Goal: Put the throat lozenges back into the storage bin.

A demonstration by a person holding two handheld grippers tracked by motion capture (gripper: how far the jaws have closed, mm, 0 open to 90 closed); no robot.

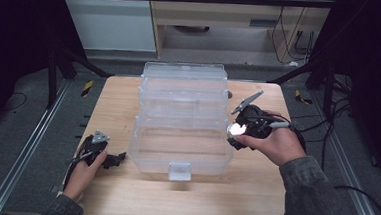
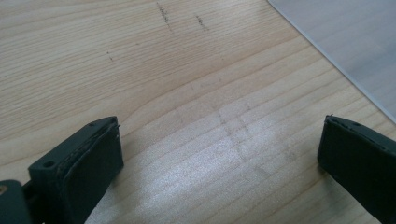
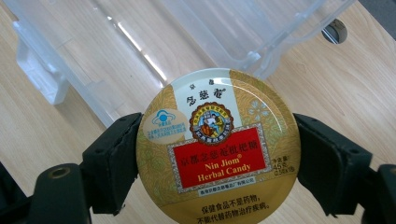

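Holding: right gripper (image 3: 215, 163) grips round candy tin (image 3: 217, 147) by its rim, printed lid facing the camera, beside the clear box (image 1: 182, 122).
Resting: left gripper (image 2: 219, 163) low over the table (image 2: 177, 93), jaws spread, nothing between.

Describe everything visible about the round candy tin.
The candy tin is a round, flat, glossy container, metal by its look. Its gold lid carries a cream panel with Chinese characters, a colourful emblem, a pale blue sticker and a red label reading Nin Jiom Herbal Candy. It is closed, lid facing the camera, clamped at opposite edges by the right gripper above the table beside the clear plastic box.
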